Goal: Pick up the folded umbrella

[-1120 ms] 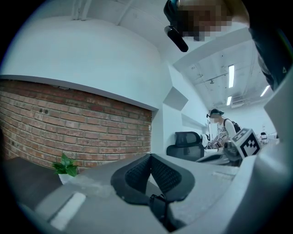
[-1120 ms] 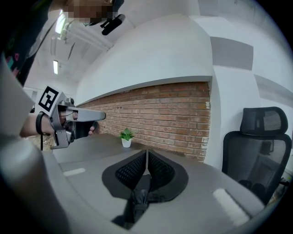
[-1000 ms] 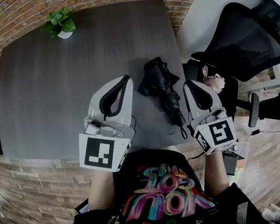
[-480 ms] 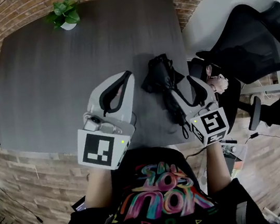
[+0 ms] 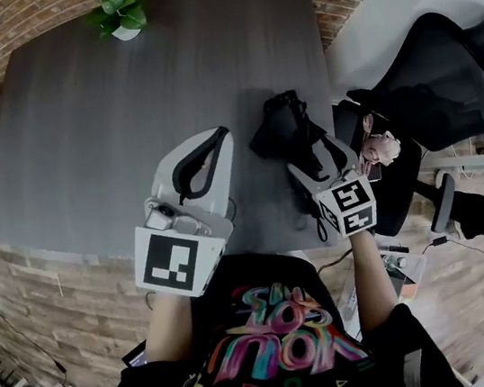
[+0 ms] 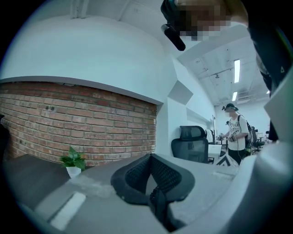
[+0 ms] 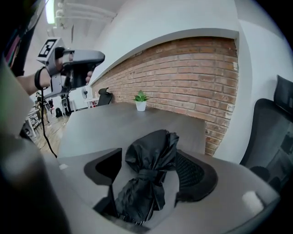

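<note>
Status: right gripper (image 5: 317, 158) is straddling the umbrella (image 5: 291, 130), and its fingers (image 7: 198, 174) are opening wide. In the right gripper view the umbrella (image 7: 147, 180) is sitting in the gap between them, with clearance showing on both sides. Pads are not pressing on it, so no grip yet.

Umbrella is lying on the desk (image 5: 120, 116) close to the right edge. Its long axis is running roughly in line with the fingers, not across them. The strapped, narrower end is sitting deep between the fingers, near their base. The bunched fabric end is poking out past the fingertips. That means the fingers are lined up to close across the short width, which looks like the right way to take it.

Left gripper (image 5: 206, 148) is hovering over the desk, well to the left of the umbrella. Its fingers (image 6: 153, 176) are pressed together with nothing between them. The right one is clearly the nearer hand and is doing the job.

My read:
- Next move is a straight squeeze around the strap zone.
- Fabric is soft and loose, so the fingers are probably going to compress a fair way before they bite on the shaft.
- Risk is pinching only cloth, leaving the body sagging or slipping on the lift.
</note>
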A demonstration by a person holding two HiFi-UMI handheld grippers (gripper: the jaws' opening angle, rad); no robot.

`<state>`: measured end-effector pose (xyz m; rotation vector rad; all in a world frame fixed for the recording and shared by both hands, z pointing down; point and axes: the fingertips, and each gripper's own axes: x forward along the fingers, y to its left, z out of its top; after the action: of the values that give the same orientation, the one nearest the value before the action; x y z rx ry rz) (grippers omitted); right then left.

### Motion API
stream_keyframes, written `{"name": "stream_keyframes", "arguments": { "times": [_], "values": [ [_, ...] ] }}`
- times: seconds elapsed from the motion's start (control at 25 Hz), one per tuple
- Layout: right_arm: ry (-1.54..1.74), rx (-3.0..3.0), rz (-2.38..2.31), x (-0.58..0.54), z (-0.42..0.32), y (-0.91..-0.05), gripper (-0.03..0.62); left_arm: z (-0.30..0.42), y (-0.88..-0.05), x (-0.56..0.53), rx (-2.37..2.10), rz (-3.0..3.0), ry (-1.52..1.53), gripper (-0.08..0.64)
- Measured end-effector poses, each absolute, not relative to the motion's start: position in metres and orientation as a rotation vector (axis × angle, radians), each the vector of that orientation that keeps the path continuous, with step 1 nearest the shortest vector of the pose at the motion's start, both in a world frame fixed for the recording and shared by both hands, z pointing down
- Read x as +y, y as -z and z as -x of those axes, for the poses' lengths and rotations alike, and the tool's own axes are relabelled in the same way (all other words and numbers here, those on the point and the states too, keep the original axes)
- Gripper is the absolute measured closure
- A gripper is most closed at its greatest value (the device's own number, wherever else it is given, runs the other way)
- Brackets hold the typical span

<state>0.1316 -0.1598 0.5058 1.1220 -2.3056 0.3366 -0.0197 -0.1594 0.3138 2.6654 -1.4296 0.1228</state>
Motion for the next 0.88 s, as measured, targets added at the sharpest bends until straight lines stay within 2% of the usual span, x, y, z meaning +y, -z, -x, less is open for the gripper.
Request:
{"name": "stream_keyframes", "arguments": {
  "times": [0.88],
  "values": [
    [-0.486,-2.099,-0.973,-0.189,-0.121,-0.593,0.216,0.025,-0.33,-0.151,-1.454,-2.623,-0.17,0.559]
  ]
}}
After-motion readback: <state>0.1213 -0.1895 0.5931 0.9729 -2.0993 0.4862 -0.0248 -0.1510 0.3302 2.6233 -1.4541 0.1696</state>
